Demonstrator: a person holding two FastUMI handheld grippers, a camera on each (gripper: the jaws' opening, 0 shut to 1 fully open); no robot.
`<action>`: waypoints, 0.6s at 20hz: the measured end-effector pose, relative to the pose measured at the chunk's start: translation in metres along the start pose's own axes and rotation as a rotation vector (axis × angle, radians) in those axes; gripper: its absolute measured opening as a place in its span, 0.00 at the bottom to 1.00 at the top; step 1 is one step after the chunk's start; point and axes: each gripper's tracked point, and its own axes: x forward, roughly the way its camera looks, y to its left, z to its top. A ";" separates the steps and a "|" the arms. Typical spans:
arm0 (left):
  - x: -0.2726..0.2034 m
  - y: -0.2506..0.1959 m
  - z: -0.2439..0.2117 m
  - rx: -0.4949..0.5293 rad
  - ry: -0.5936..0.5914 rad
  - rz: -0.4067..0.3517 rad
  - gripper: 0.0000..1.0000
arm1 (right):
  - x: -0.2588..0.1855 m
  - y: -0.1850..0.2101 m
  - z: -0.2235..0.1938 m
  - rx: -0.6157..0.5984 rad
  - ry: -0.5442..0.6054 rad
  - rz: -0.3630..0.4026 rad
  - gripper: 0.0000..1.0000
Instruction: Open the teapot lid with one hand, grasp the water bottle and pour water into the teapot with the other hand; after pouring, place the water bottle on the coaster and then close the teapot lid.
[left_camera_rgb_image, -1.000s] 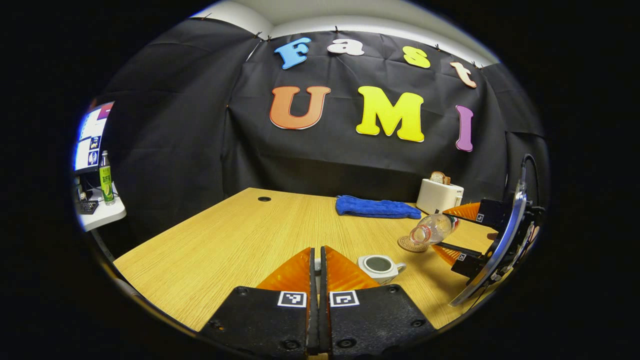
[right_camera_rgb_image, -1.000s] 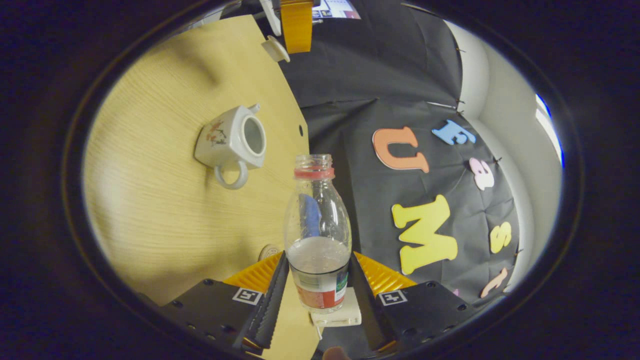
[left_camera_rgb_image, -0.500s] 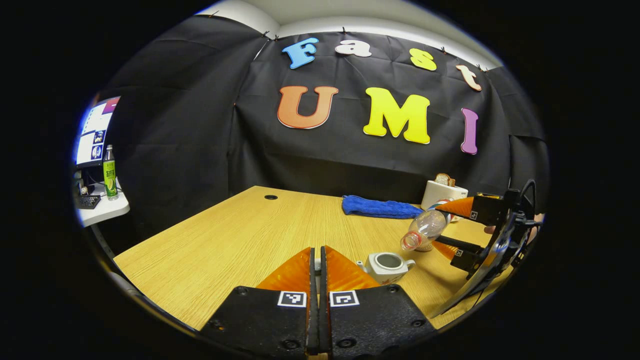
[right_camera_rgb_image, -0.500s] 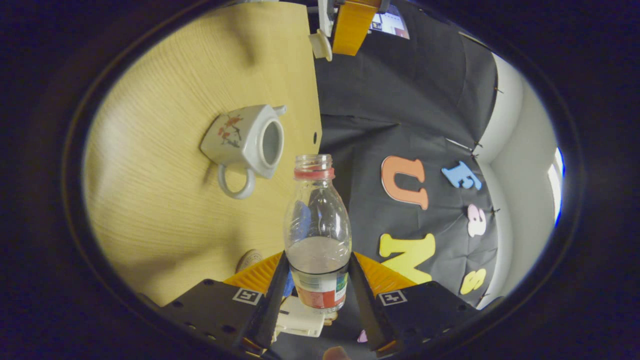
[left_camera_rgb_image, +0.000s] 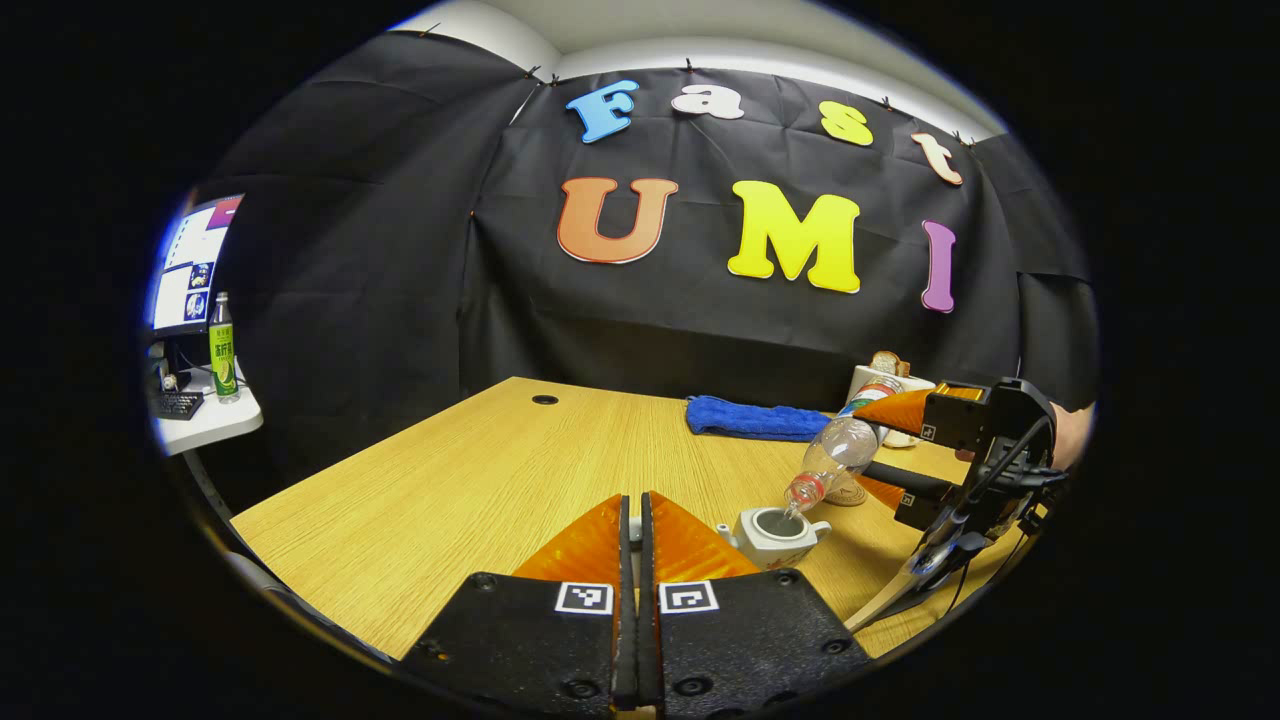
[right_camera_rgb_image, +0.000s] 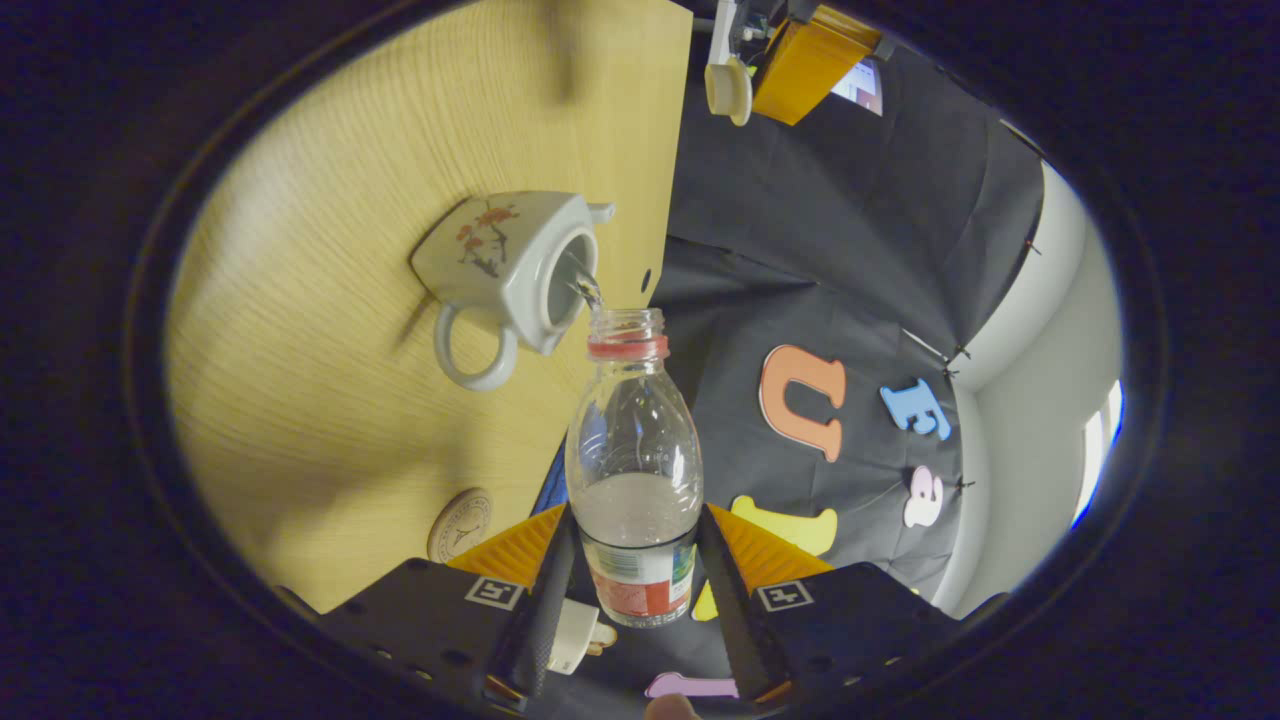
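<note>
Both fingers of my right gripper (right_camera_rgb_image: 632, 560) are clamped on the bottle (right_camera_rgb_image: 633, 465), one on each side of its lower body just above the label. I have the bottle tipped neck-down, its open mouth just above the teapot (right_camera_rgb_image: 505, 270), and a thin stream of water runs from the mouth into the pot's round opening. From the left gripper view I see the same thing from the side: the right gripper (left_camera_rgb_image: 880, 450) off to my right, the bottle (left_camera_rgb_image: 832, 455) slanting down toward the teapot (left_camera_rgb_image: 772, 532), which stands lidless on the table (left_camera_rgb_image: 480, 480) with its handle toward the bottle. Some water remains in the bottle.

My left gripper (left_camera_rgb_image: 631, 530) has its fingers pressed nearly together. In the right gripper view I see the left gripper (right_camera_rgb_image: 790, 60) raised above the table with the lid (right_camera_rgb_image: 728, 88) at its fingertips, well clear of the pot, though I cannot tell how the lid is pinched.

I see the coaster (right_camera_rgb_image: 460, 523) lying flat on the table near the right gripper, bare; in the left gripper view it (left_camera_rgb_image: 845, 493) sits just behind the bottle. Farther back lie a blue cloth (left_camera_rgb_image: 755, 418) and a white toaster (left_camera_rgb_image: 885, 380) by the wall
</note>
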 end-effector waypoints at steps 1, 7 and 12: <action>0.000 0.000 0.000 0.000 -0.001 0.000 0.03 | 0.000 -0.001 0.000 -0.010 -0.003 -0.004 0.70; 0.000 0.002 0.000 -0.001 -0.001 -0.003 0.03 | 0.000 -0.007 0.000 -0.075 -0.010 -0.031 0.69; 0.000 0.003 0.000 0.000 -0.001 -0.002 0.03 | 0.002 -0.015 0.002 -0.145 -0.023 -0.068 0.69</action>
